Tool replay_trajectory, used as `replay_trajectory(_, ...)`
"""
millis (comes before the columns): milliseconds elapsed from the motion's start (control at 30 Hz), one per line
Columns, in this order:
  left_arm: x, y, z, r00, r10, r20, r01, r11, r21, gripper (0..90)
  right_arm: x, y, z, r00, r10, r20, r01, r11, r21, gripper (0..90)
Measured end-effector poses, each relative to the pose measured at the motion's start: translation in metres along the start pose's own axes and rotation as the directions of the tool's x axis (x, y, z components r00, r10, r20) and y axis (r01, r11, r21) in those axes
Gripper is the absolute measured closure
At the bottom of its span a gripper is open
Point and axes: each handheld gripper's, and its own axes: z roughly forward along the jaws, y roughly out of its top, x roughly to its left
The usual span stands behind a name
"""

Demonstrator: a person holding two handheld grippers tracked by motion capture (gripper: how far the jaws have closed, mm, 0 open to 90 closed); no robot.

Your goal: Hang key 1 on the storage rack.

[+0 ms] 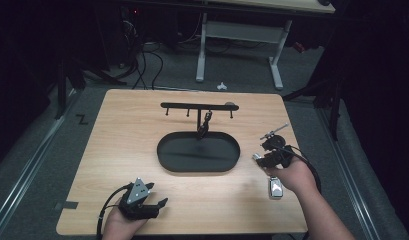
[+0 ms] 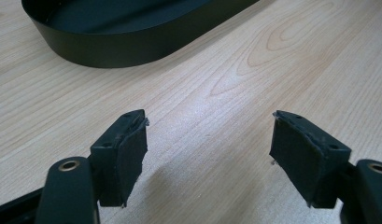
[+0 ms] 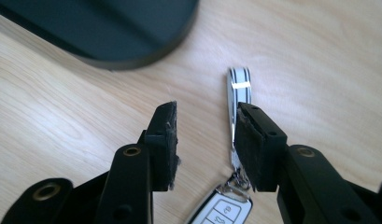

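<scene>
**Right claw poised over the car key**

The car key [image 3: 221, 210] lies flat on the wooden table [image 1: 117, 150], a white fob with grey button marks, joined by a small metal ring to a narrow strap [image 3: 236, 93] striped black and white with a shiny band near its far end. In the right gripper view the strap runs straight ahead along the inner edge of the right-hand jaw, and the fob sits low between the two jaws. The right gripper [image 3: 205, 140] stands partly open, its pads pressing on nothing; whether the jaw brushes the strap I cannot tell. From above, the key [image 1: 275, 188] rests just below that gripper [image 1: 273, 156], beside the person's right hand [image 1: 292, 175].

Ahead and left of the claw sits a black oval tray [image 1: 164, 160]; its floor looks bare. From the tray's far edge rises a black stand [image 1: 198, 107] with small hooks, one bearing a dark dangling item.

The left gripper [image 2: 207, 140] is wide open over bare wood, near the table's near edge, the tray ahead of it.
</scene>
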Motion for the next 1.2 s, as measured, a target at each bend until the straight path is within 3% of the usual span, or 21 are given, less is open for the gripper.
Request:
replay_trajectory(267,0.0,0.0,0.001,1.0,0.006,0.002,-0.006,1.0,0.008,27.4,-0.017,-0.02,0.024,0.998,0.056,0.029,-0.057,0.997,0.044,62.2)
replay_trajectory(333,-0.001,0.0,0.001,1.0,0.007,0.002,-0.007,0.9999,0.008,27.4,-0.026,-0.025,0.031,0.9942,0.094,0.052,-0.096,0.994,0.05,65.7)
replay_trajectory(433,-0.001,-0.001,0.002,0.9999,0.009,0.005,-0.009,0.9999,0.013,27.4,-0.034,-0.026,0.037,0.989,0.122,0.083,-0.126,0.991,0.035,78.2)
replay_trajectory(633,-0.003,-0.001,0.002,0.9998,0.017,0.006,-0.017,0.9997,0.02,27.4,-0.04,-0.018,0.055,0.9854,0.15,0.08,-0.153,0.988,0.034,86.2)
replay_trajectory(767,-0.002,-0.002,0.002,0.9999,0.012,0.004,-0.012,0.9997,0.019,27.4,-0.039,-0.013,0.068,0.9877,0.138,0.073,-0.143,0.987,0.067,89.3)
replay_trajectory(900,-0.001,-0.002,0.001,0.9999,0.01,0.006,-0.01,0.9998,0.019,27.5,-0.032,-0.014,0.07,0.9937,0.108,0.03,-0.111,0.99,0.091,89.1)
replay_trajectory(967,0.0,-0.002,0.002,0.9999,0.008,0.007,-0.008,0.9998,0.018,27.4,-0.025,-0.017,0.069,0.9963,0.086,0.006,-0.086,0.991,0.101,88.8)
replay_trajectory(1000,-0.001,-0.001,0.002,0.9999,0.012,0.009,-0.012,0.9998,0.019,27.5,-0.016,-0.021,0.067,0.9989,0.041,-0.024,-0.039,0.994,0.1,88.1)
replay_trajectory(1133,-0.002,-0.001,0.002,0.9997,0.018,0.014,-0.018,0.9996,0.022,27.4,0.001,-0.029,0.063,0.9984,-0.003,-0.057,0.008,0.995,0.099,85.2)
replay_trajectory(1200,-0.003,-0.001,0.003,0.9997,0.021,0.017,-0.021,0.9995,0.025,27.4,0.005,-0.031,0.058,0.9983,-0.002,-0.058,0.006,0.997,0.079,80.9)
